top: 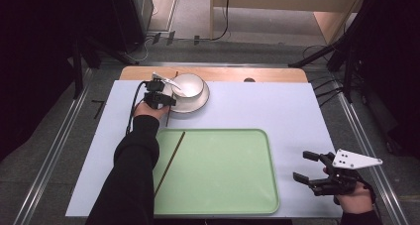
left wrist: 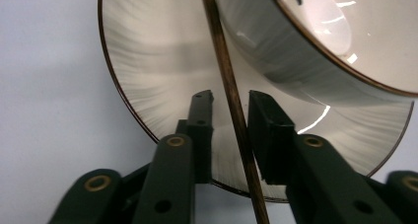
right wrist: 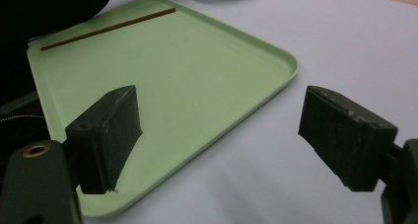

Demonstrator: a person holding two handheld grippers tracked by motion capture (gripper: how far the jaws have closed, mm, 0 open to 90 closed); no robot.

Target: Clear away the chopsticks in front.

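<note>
Two chopsticks: one (top: 169,161) on tray (top: 223,205), one (left wrist: 231,105) between left claw (left wrist: 230,113).

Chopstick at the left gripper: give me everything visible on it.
The chopstick is a thin, dark brown stick, wood-like with a slight sheen. It runs between the left gripper's black jaws, which sit close on either side; firm contact can't be confirmed. It lies across the white plate, beside the bowl standing on that plate. From the high view it points roughly toward the person, off the plate's near left edge. A second, similar stick lies in the green tray.
</note>
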